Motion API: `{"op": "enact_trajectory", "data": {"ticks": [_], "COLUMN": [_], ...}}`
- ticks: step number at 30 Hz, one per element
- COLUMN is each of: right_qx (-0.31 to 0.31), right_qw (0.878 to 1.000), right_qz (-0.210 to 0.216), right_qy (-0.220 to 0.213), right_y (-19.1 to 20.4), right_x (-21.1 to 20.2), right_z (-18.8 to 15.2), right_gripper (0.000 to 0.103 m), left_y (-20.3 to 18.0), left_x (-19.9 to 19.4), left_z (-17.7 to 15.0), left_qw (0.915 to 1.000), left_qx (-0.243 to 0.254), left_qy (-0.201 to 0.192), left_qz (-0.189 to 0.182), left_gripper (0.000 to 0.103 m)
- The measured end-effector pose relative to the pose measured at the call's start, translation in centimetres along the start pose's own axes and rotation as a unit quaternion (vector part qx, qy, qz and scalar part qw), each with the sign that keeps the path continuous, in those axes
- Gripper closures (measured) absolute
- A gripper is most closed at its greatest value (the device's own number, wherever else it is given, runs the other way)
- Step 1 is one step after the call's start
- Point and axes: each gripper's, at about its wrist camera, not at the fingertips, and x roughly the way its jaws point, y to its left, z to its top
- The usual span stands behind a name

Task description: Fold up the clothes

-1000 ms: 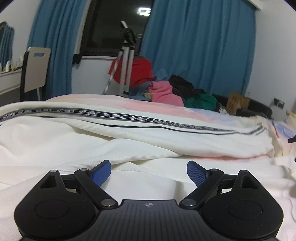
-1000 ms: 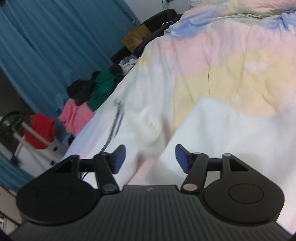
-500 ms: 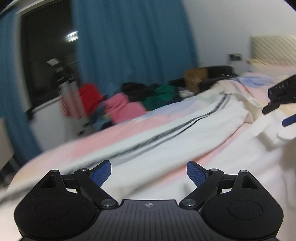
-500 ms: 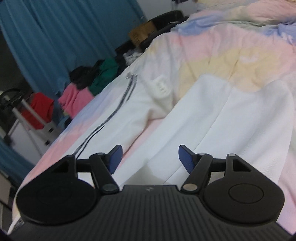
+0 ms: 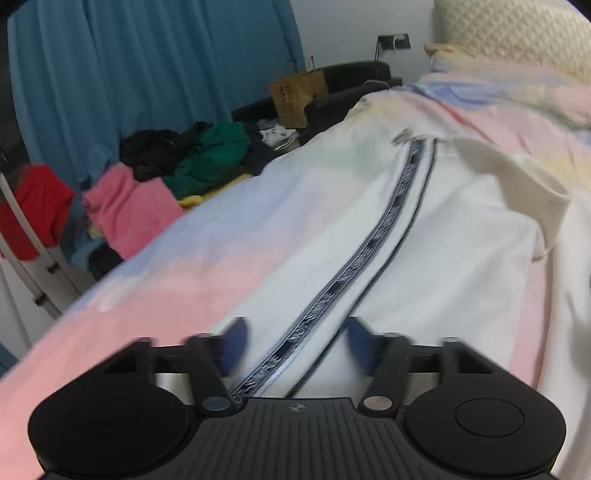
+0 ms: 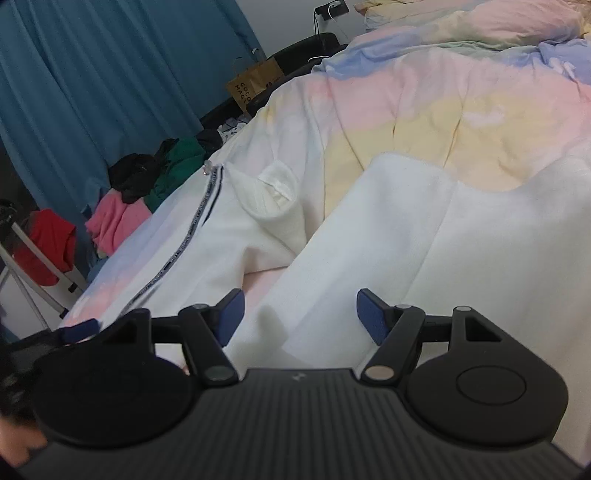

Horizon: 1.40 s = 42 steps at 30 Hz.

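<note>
White trousers (image 5: 443,229) with a dark patterned side stripe (image 5: 373,243) lie spread on the pastel bedspread (image 5: 207,266). My left gripper (image 5: 295,347) is open, low over the striped leg, with the stripe running between its blue pads. In the right wrist view the striped leg (image 6: 229,229) lies to the left and the other white leg (image 6: 424,236) runs ahead. My right gripper (image 6: 297,317) is open and empty just above that nearer leg. A blue pad of the left gripper (image 6: 79,329) shows at the lower left.
A heap of pink, green, black and red clothes (image 5: 155,177) lies beyond the bed's left edge, in front of blue curtains (image 5: 147,66). A tripod leg (image 5: 22,229), a brown paper bag (image 5: 295,96) and a dark seat (image 5: 351,81) stand past the bed. Pillows (image 6: 480,26) lie at the far right.
The left gripper has swung right and now lies along the striped leg. The right gripper has moved back and lower over the other leg. Both stayed open.
</note>
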Motion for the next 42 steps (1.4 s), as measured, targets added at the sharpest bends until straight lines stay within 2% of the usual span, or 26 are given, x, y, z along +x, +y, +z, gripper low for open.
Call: {"op": "enact_trajectory", "data": {"ticks": [1,2,4,7,10,14,18,22,23,24,25,27,29,31,33,34,37,39,42], "right_qx": [0.003,0.006,0.013,0.023,0.016,0.001,-0.007,-0.010,-0.013,-0.016,-0.019,-0.026,-0.031,-0.034,-0.036,-0.036,-0.035,-0.037,-0.048], "right_qw": [1.000,1.000,1.000,1.000,1.000,1.000,1.000,1.000,1.000,1.000,1.000,0.999,0.999,0.999,0.998,0.998,0.997,0.996,0.993], "right_qz": [0.001,0.002,0.003,0.006,0.017,0.023,0.020,0.019,0.020,0.022,0.023,0.025,0.029,0.037,0.046,0.053,0.072,0.085,0.107], "right_qy": [0.001,0.003,0.005,0.010,-0.004,-0.013,-0.013,-0.005,-0.005,-0.005,-0.007,-0.006,-0.002,-0.002,-0.004,-0.005,-0.004,-0.002,0.003], "right_y": [-0.1,-0.2,-0.3,-0.6,-0.1,0.6,1.0,0.8,0.8,0.9,0.9,1.1,1.2,1.4,1.6,1.7,1.9,2.2,2.8], "right_x": [0.0,-0.1,-0.2,-0.4,-1.6,-2.0,-1.6,-0.7,-0.5,-0.4,-0.3,0.0,0.2,0.0,-0.2,-0.4,-0.6,-0.8,-0.9], "right_z": [0.0,0.0,0.0,0.0,-0.4,-0.6,-0.7,-0.8,-0.9,-0.9,-0.9,-0.7,-0.8,-0.8,-0.7,-0.7,-0.7,-0.7,-0.9], "right_gripper": [0.032,0.032,0.033,0.032,0.032,0.032,0.032,0.032,0.032,0.032,0.032,0.032,0.032,0.032,0.032,0.033,0.034,0.041,0.047], "left_y": [-0.1,-0.1,0.7,2.2,5.1,8.4,10.0,10.1,10.0,9.8,9.7,9.5,9.3,8.8,8.0,7.5,5.5,4.1,2.8], "left_x": [0.0,0.0,-0.9,-2.2,-2.5,-1.0,3.7,7.3,7.4,7.4,6.4,4.5,2.6,-1.6,-6.2,-8.6,-14.0,-16.4,-18.3], "left_z": [0.1,0.1,0.9,2.3,4.6,7.6,8.6,7.3,7.0,6.7,6.4,5.9,5.3,4.1,2.1,0.6,-4.3,-7.6,-11.9], "left_qw": [1.0000,0.9999,0.9993,0.9974,0.9950,0.9940,0.9923,0.9881,0.9881,0.9881,0.9882,0.9885,0.9887,0.9893,0.9892,0.9886,0.9878,0.9875,0.9820], "left_qx": [-0.004,-0.008,-0.030,-0.059,-0.088,-0.102,-0.073,-0.070,-0.069,-0.068,-0.067,-0.066,-0.066,-0.063,-0.065,-0.070,-0.087,-0.094,-0.121], "left_qy": [0.000,0.000,-0.009,-0.022,-0.039,-0.035,0.003,0.035,0.030,0.025,0.023,0.017,0.011,-0.003,-0.023,-0.025,0.005,0.023,0.030], "left_qz": [-0.003,-0.007,-0.019,-0.034,-0.028,0.015,0.100,0.132,0.134,0.136,0.136,0.135,0.135,0.131,0.129,0.131,0.129,0.124,0.142], "left_gripper": [0.069,0.082,0.093,0.094,0.095,0.094,0.093,0.086,0.085,0.079,0.064,0.050,0.047,0.032,0.024,0.024,0.025,0.025,0.026]}}
